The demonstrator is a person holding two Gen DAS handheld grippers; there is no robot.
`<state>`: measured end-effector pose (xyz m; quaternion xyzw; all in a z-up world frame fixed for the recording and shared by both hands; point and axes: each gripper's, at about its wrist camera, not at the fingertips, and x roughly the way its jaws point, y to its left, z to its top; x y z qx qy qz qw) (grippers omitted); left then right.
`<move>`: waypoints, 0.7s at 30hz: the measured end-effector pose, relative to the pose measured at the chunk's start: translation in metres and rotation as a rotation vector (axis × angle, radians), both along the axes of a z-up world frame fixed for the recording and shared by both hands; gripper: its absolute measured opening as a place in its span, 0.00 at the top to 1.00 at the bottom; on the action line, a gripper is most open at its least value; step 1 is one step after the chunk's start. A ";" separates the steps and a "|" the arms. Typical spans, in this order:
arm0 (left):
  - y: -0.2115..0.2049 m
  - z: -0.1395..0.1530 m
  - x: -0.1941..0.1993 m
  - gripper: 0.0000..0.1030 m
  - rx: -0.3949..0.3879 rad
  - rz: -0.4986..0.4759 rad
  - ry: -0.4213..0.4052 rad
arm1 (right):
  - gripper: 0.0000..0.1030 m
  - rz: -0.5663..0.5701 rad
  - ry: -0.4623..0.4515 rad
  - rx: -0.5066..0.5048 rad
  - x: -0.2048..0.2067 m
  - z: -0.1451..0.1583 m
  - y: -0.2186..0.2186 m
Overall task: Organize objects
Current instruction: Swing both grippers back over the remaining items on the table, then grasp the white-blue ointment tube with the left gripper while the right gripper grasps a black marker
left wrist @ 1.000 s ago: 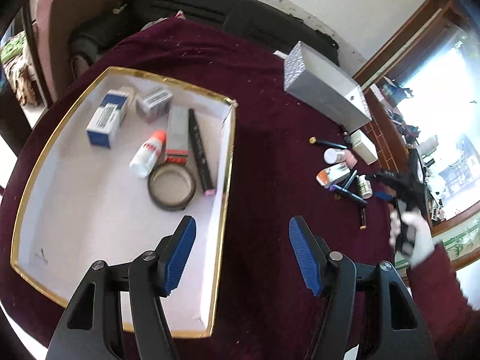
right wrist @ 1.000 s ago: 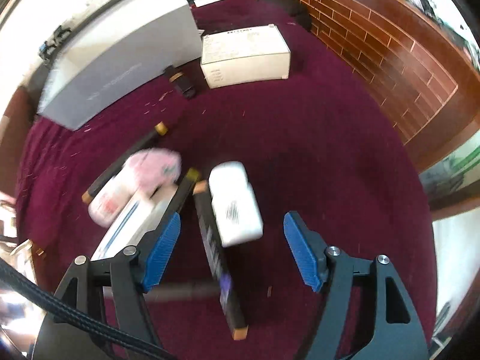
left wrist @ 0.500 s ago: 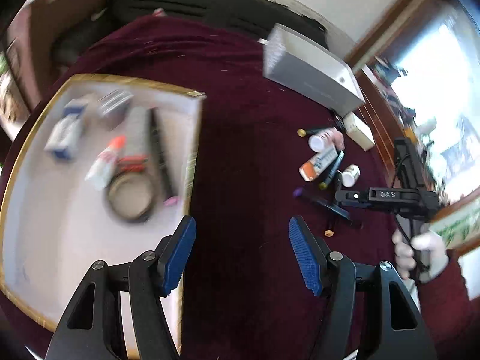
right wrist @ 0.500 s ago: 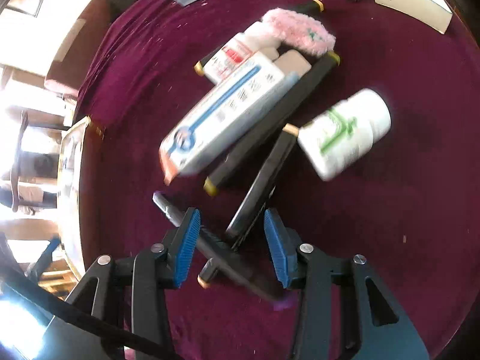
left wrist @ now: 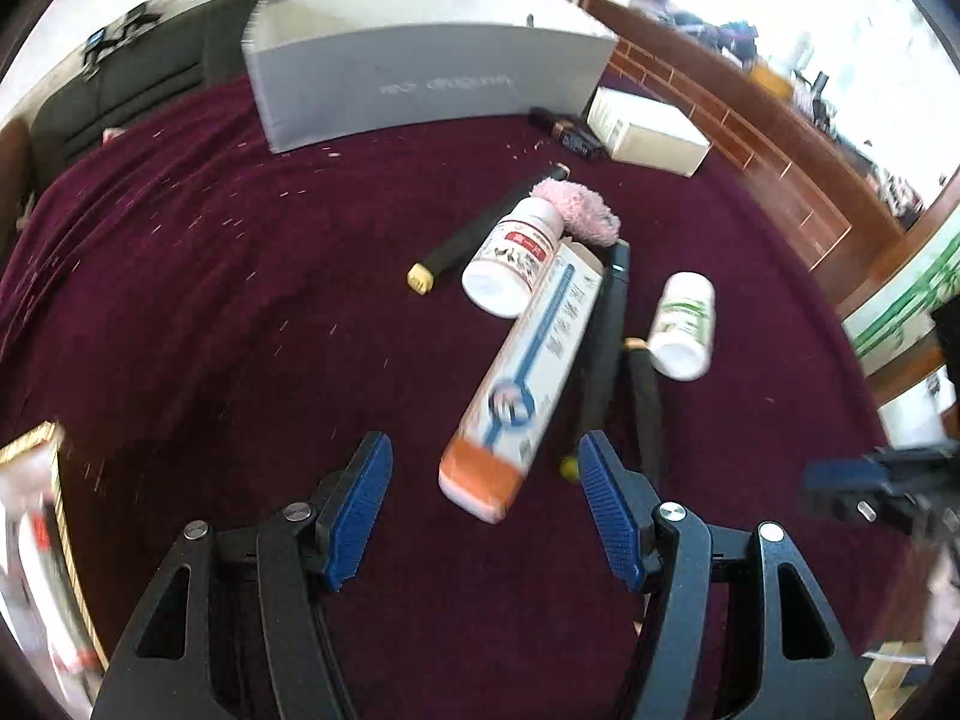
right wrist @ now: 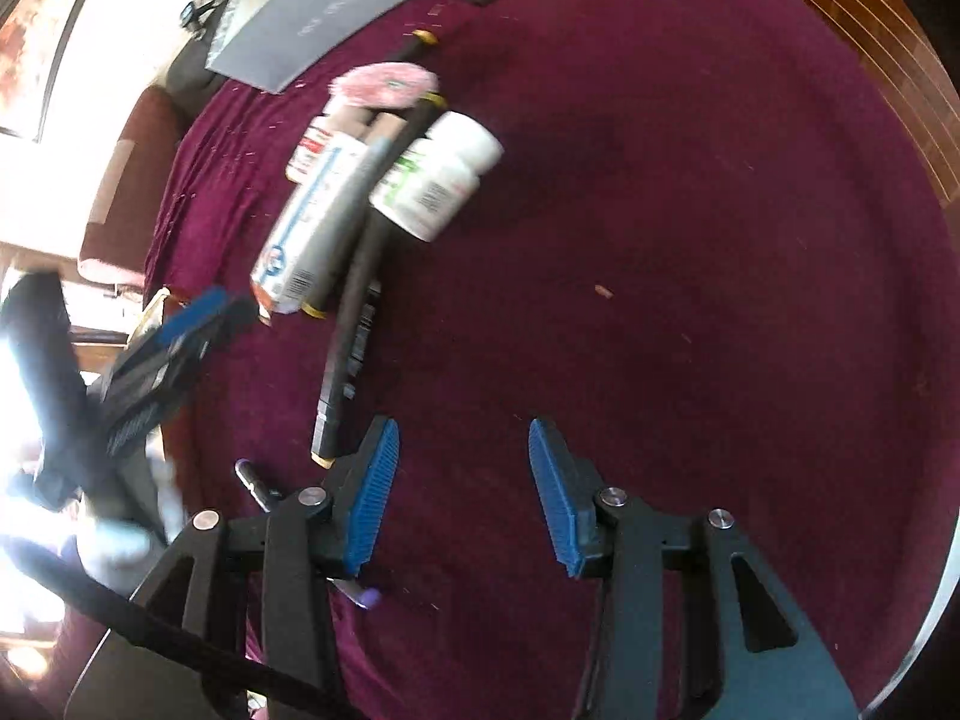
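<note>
On the dark red cloth lies a pile. It holds a white tube box with an orange end, a red-labelled white bottle, a pink puff, a green-labelled white bottle and black pens. My left gripper is open, its tips just short of the box's orange end. My right gripper is open over bare cloth, right of the pens. A purple-tipped pen lies under its left finger.
A large grey box and a small white box stand behind the pile. A black stick with a yellow end lies left of the bottles. The gold-rimmed white tray is at the far left edge. A brick ledge borders the table at right.
The left gripper swung right, from over the tray to the pile. The right gripper's jaws narrowed, and it shifted from above the pens to bare cloth beside them.
</note>
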<state>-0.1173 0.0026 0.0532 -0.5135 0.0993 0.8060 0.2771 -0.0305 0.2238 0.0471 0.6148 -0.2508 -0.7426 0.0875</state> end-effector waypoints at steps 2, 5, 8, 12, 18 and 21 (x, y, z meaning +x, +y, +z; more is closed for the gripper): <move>0.012 -0.008 -0.011 0.44 -0.029 -0.012 0.004 | 0.57 -0.013 -0.013 -0.005 0.007 -0.004 0.009; 0.030 -0.020 -0.015 0.43 -0.090 -0.039 0.013 | 0.57 -0.030 -0.025 -0.012 0.010 -0.014 0.005; 0.045 -0.021 -0.009 0.46 -0.142 -0.058 0.064 | 0.57 -0.028 -0.026 -0.008 0.010 -0.015 0.000; 0.029 -0.015 -0.003 0.76 -0.066 -0.029 -0.024 | 0.57 -0.011 -0.019 0.013 0.006 -0.012 -0.010; -0.027 -0.002 0.039 0.83 -0.028 0.008 -0.067 | 0.57 0.034 -0.006 0.019 0.000 -0.011 -0.025; -0.058 0.001 0.062 0.81 0.016 0.056 -0.114 | 0.57 0.063 -0.010 0.012 -0.002 -0.013 -0.037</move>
